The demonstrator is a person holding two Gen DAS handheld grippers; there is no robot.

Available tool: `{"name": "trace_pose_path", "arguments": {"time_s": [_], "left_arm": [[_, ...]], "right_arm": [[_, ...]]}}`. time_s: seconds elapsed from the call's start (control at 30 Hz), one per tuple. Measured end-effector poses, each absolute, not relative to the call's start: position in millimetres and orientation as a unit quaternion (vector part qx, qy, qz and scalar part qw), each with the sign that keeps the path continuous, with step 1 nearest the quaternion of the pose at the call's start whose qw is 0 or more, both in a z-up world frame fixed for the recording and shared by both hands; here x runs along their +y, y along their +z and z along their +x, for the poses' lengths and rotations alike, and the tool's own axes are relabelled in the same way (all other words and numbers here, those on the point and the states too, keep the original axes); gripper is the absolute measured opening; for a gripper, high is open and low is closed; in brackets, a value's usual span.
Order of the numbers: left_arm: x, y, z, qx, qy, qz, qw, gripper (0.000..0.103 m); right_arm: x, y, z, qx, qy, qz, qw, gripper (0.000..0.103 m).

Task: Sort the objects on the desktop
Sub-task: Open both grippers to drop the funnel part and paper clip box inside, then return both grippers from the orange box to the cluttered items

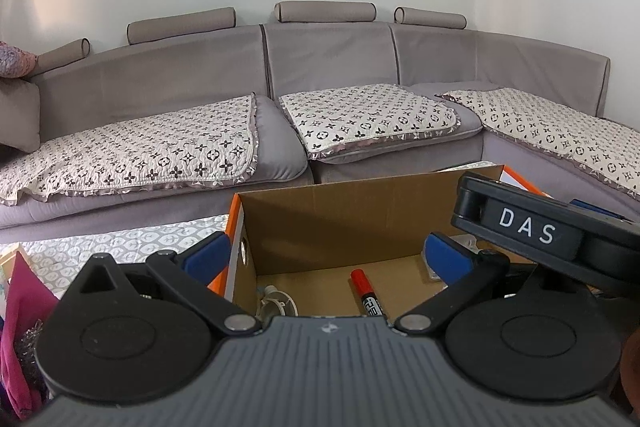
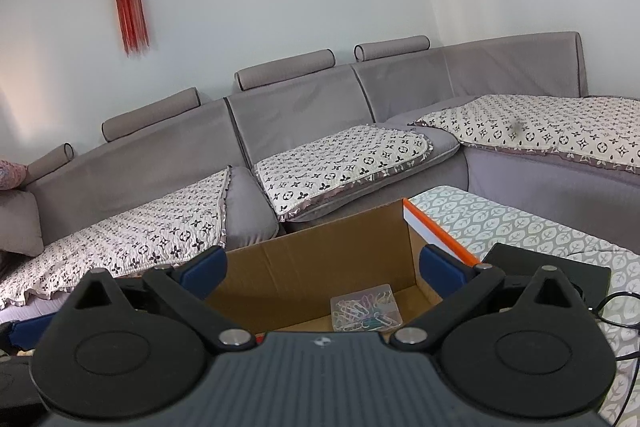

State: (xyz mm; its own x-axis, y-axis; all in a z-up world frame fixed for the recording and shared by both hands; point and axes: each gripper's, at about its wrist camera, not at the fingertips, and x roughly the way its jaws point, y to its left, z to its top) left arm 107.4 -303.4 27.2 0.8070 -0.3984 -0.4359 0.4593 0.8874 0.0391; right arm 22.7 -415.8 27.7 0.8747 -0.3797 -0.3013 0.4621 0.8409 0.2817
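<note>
left claw (image 1: 326,257) spread wide (empty), above cardboard box (image 1: 340,215); right claw (image 2: 322,267) likewise

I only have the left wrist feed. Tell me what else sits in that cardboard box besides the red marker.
Observer: The right wrist view shows a clear plastic case of coloured paper clips on the floor of the cardboard box.
Operator: Report the right gripper's state.
Observer: The right gripper is open and holds nothing; its blue pads straddle the box opening.
Operator: Say what lies right of the box.
Observer: A flat black object with a cable lies on the leaf-patterned cloth, just past the box's orange edge.
</note>
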Motion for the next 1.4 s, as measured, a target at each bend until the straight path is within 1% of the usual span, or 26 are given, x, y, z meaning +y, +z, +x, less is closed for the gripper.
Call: {"name": "trace_pose_path", "arguments": {"time_s": [0.17,0.33,0.6,0.73,0.83,1.03,1.13,1.17,1.2,1.23,1.3,1.37,1.4], "left_arm": [[-293,35,99,0.2,-0.22,0.061,0.953,0.103],[-261,47,87,0.176,-0.202,0.049,0.962,0.103],[-160,53,61,0.146,-0.114,0.033,0.982,0.103],[-97,41,44,0.152,-0.051,0.014,0.987,0.103],[-60,25,31,0.153,0.002,0.023,0.988,0.103],[-18,-3,14,0.145,0.081,0.055,0.985,0.103],[-13,-12,19,0.15,0.106,0.079,0.98,0.103],[-12,-11,20,0.154,0.109,0.083,0.978,0.103],[-7,-12,20,0.159,0.111,0.082,0.978,0.103],[-1,-13,18,0.162,0.113,0.079,0.977,0.103],[10,-13,18,0.168,0.119,0.075,0.976,0.103],[17,-13,21,0.173,0.123,0.072,0.975,0.103],[20,-14,23,0.175,0.123,0.067,0.974,0.103]], "right_arm": [[-409,36,17,0.1,-0.22,0.177,0.954,0.103],[-394,45,16,0.086,-0.204,0.174,0.96,0.103],[-343,60,20,0.062,-0.143,0.162,0.974,0.103],[-300,61,28,0.067,-0.09,0.136,0.984,0.103],[-269,56,29,0.077,-0.047,0.12,0.989,0.103],[-210,47,32,0.1,0.02,0.093,0.99,0.103],[-181,41,32,0.114,0.048,0.07,0.99,0.103],[-172,39,34,0.12,0.059,0.059,0.989,0.102],[-161,37,33,0.127,0.067,0.045,0.989,0.097],[-151,34,34,0.133,0.074,0.03,0.988,0.094],[-135,30,34,0.144,0.084,0.008,0.986,0.081],[-124,28,39,0.153,0.088,-0.009,0.984,0.077],[-121,26,41,0.159,0.089,-0.015,0.983,0.07]]}}
